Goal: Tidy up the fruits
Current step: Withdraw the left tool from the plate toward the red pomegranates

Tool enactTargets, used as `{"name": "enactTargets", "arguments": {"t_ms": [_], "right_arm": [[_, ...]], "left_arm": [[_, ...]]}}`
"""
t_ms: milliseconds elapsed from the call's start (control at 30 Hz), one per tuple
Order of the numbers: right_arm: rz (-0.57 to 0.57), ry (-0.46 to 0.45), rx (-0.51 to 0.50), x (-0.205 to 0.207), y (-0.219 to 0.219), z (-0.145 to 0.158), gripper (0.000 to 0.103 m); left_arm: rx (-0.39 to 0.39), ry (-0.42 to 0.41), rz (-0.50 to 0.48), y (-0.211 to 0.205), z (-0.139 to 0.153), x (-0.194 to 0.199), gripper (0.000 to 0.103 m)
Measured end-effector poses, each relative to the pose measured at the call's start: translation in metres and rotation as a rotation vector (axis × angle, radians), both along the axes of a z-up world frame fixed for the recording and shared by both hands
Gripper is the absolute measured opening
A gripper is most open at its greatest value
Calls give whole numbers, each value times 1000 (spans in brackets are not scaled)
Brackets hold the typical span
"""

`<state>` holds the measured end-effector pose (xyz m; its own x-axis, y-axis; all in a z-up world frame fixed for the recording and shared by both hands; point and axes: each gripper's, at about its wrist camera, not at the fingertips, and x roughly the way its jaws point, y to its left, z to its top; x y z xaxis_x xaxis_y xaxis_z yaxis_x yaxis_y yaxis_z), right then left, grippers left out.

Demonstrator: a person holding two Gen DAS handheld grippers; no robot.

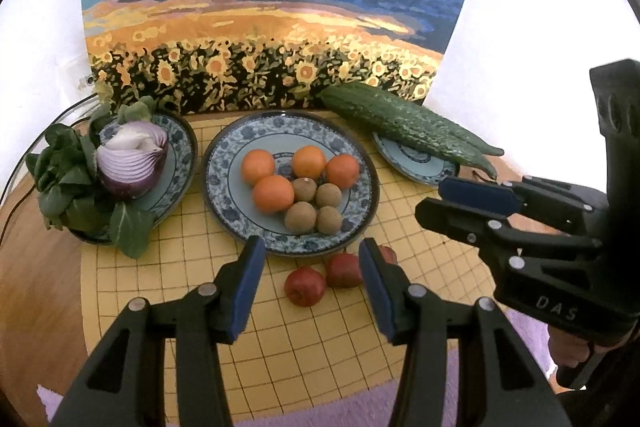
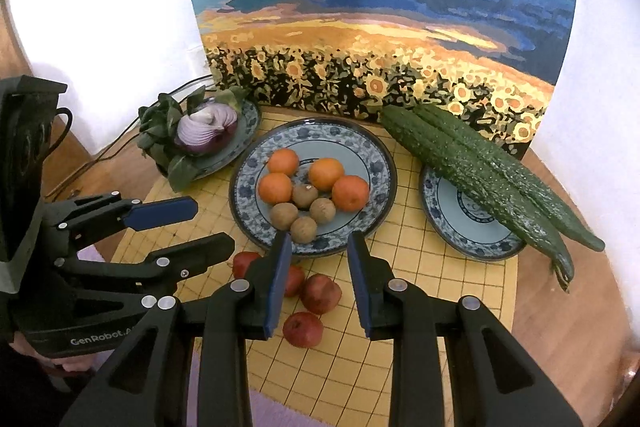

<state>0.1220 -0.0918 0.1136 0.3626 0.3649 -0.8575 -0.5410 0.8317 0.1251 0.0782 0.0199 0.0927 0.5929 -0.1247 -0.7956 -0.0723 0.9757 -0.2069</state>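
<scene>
We hold our left gripper (image 1: 312,287) and right gripper (image 2: 318,283) spread wide, pinching nothing. The red apples (image 2: 320,293) sit on the yellow mat, just at six o'clock of the big plate (image 2: 372,151). We think we next grab one apple and put it on that plate with the oranges (image 2: 350,193).

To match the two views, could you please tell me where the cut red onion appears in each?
Left wrist view: onion at middle left, on the leftmost plate beside greens.
Right wrist view: onion left of centre, further back.
Shared landmark: the fruit plate, immediately right of it.
</scene>
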Motion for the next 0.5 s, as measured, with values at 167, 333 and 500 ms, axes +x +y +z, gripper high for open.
{"name": "enactTargets", "arguments": {"t_ms": [167,333,500], "right_arm": [[-2,1,-4,-10,-1,3,30],[-8,6,-3,-23,-3,2,30],[-21,29,-9,-34,-6,-3,30]], "left_arm": [[0,-5,-4,-3,3,-10,51],[6,6,-7,-6,2,-21,52],[-3,23,-6,-9,-3,-32,52]]}}
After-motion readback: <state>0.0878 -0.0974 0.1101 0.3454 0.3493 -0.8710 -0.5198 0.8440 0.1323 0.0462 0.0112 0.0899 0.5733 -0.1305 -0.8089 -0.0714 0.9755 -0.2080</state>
